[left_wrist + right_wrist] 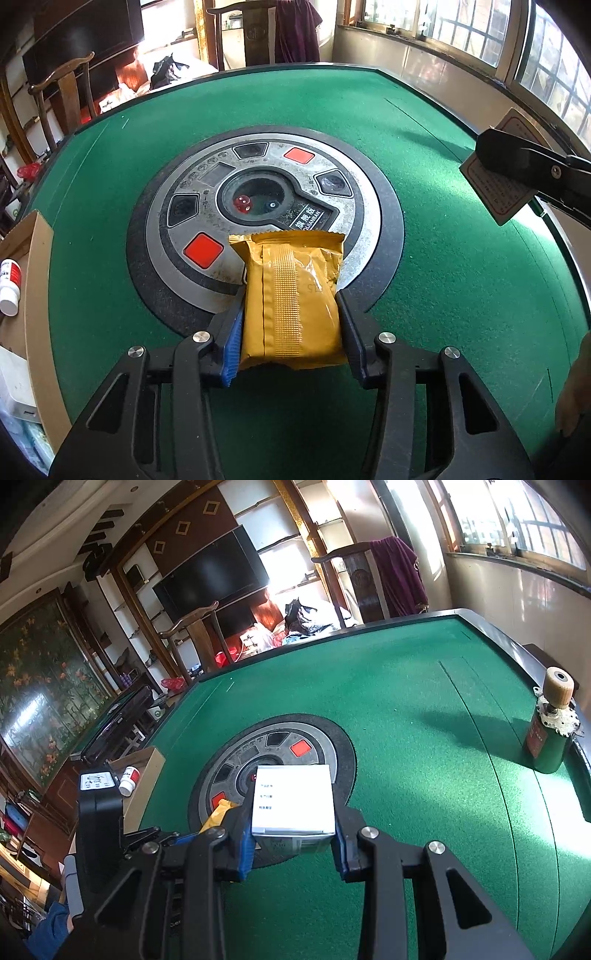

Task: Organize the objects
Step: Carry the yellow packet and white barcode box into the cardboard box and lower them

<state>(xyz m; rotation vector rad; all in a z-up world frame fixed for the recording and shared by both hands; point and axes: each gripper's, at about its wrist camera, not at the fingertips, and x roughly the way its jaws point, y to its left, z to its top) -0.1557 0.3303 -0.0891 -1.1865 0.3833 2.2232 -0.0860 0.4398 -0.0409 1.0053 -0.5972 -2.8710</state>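
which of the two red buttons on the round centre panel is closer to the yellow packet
The near-left red button, just beside the yellow packet held in the left gripper. The other red button sits at the panel's far side, beyond the dice well.

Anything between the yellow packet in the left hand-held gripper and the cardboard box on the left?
Nothing visible. The yellow packet sits between the left hand-held gripper's pads, and only bare green felt lies between it and the cardboard box, which already holds a white bottle.

The left tongs (pixel 291 295) clamp a yellow snack packet (pixel 291 302) above the green tabletop (pixel 424 258), near its round control panel (pixel 258 218). A small box (pixel 496 184) is gripped at right.
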